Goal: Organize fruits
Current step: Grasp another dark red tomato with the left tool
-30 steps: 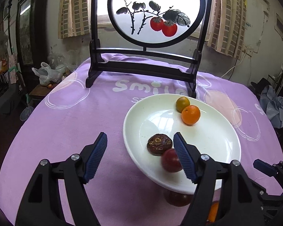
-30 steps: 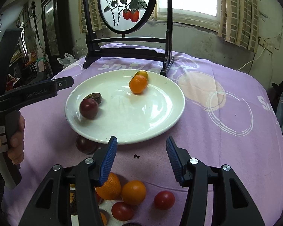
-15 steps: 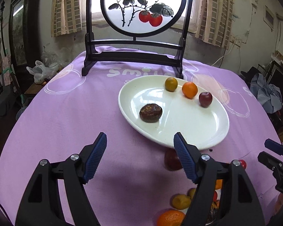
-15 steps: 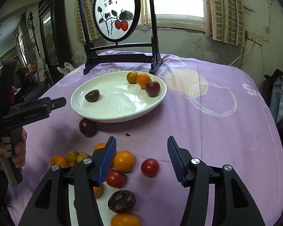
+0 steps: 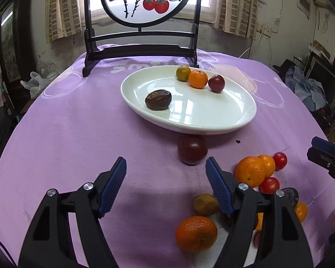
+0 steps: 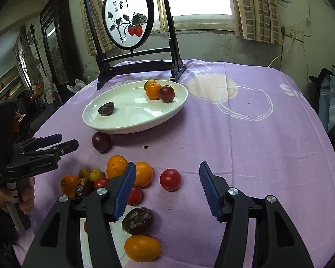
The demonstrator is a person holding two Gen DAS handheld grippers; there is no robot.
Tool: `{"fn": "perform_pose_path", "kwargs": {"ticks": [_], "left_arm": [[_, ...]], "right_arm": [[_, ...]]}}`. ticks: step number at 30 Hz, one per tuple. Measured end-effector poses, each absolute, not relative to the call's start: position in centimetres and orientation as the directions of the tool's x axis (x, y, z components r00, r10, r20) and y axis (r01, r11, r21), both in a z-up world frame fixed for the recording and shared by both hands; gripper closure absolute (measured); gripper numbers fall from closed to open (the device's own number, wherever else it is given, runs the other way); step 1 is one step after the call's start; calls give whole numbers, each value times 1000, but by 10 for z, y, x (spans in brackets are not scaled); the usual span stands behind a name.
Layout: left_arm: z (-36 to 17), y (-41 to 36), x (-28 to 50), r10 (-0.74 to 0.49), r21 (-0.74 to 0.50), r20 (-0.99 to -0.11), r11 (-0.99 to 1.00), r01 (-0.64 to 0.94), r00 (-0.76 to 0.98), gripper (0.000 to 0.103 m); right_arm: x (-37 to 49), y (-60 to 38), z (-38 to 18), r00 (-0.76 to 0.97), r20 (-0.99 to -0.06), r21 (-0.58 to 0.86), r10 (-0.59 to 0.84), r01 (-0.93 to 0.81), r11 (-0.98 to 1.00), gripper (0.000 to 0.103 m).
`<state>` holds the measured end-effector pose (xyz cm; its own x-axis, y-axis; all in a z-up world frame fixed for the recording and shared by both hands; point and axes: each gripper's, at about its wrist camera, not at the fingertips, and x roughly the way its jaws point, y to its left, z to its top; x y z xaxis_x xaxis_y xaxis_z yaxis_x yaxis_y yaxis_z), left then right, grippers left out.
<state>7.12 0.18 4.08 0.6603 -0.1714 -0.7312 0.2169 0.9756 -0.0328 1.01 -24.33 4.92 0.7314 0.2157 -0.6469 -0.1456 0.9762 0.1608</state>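
A white plate (image 5: 234,120) (image 6: 131,127) on the purple cloth holds a brown wrinkled fruit (image 5: 158,99), a green-yellow citrus (image 5: 183,73), an orange (image 5: 197,79) and a dark plum (image 5: 216,83). Another dark plum (image 5: 192,149) (image 6: 101,142) lies on the cloth against the plate's near rim. Several loose fruits lie nearer: oranges (image 5: 250,171) (image 6: 116,166), red tomatoes (image 6: 170,179), a brown fruit (image 6: 138,220). My left gripper (image 5: 165,187) is open and empty, just short of the loose plum. My right gripper (image 6: 167,189) is open and empty above the loose pile.
A dark wooden stand with a round painted screen (image 5: 143,22) (image 6: 131,44) stands behind the plate. The round table's edge (image 6: 323,156) drops off on the right. The right gripper shows in the left wrist view (image 5: 328,156); the left gripper shows in the right wrist view (image 6: 33,154).
Both grippers have pulled back from the plate toward the near pile. The dark plum that lay at the plate's near side has rolled to the far side beside the orange.
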Motion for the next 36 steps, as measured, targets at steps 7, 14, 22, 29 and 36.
{"fn": "perform_pose_path", "kwargs": {"ticks": [7, 14, 22, 29, 36], "left_arm": [[21, -19, 91, -177, -39, -767, 972, 230, 617, 32], [11, -30, 112, -201, -85, -783, 972, 219, 589, 42], [8, -34, 118, -214, -94, -790, 968, 231, 575, 65], [11, -22, 104, -237, -116, -797, 963, 243, 555, 66], [25, -15, 85, -254, -116, -775, 957, 265, 579, 66]], "right_arm": [[3, -245, 48, 730, -643, 172, 229, -154, 973, 43], [2, -246, 45, 725, -647, 176, 238, -161, 971, 43], [5, -250, 36, 701, -683, 152, 205, -138, 979, 42], [-15, -247, 28, 617, -735, 178, 282, -226, 958, 42], [-39, -223, 17, 548, -769, 167, 329, -325, 931, 42]]}}
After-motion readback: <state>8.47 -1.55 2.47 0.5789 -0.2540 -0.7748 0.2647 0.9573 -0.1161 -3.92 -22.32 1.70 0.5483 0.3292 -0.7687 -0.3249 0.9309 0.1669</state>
